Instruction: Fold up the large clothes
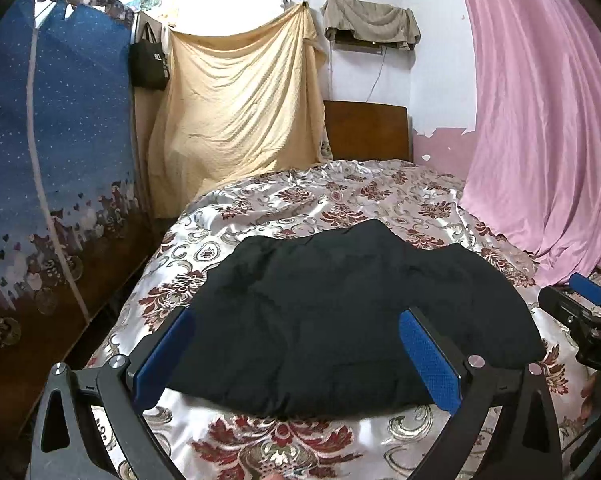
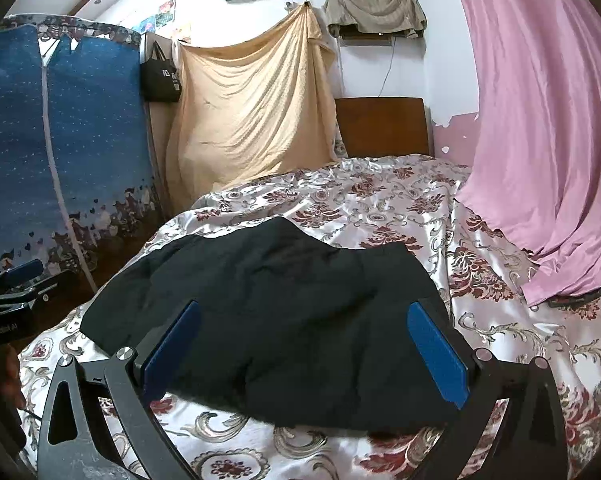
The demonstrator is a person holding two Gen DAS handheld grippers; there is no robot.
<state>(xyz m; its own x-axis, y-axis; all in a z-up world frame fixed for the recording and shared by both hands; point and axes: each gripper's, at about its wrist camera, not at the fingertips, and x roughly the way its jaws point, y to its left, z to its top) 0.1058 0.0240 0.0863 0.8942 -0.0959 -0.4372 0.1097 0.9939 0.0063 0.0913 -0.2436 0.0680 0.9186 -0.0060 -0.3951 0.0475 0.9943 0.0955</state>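
A black garment (image 1: pixel 340 312) lies in a rough folded heap on the floral satin bedspread (image 1: pixel 284 200); it also shows in the right wrist view (image 2: pixel 284 312). My left gripper (image 1: pixel 296 332) is open and empty, held just above the garment's near edge. My right gripper (image 2: pixel 304 324) is open and empty too, over the garment's near right part. The right gripper shows at the right edge of the left wrist view (image 1: pixel 588 308). The left gripper shows at the left edge of the right wrist view (image 2: pixel 16 284).
A pink curtain (image 1: pixel 540 120) hangs on the right and drapes onto the bed. A blue fabric wardrobe (image 1: pixel 52 128) stands left of the bed. A yellow sheet (image 1: pixel 240 100) and a wooden headboard (image 1: pixel 366 132) are at the far end.
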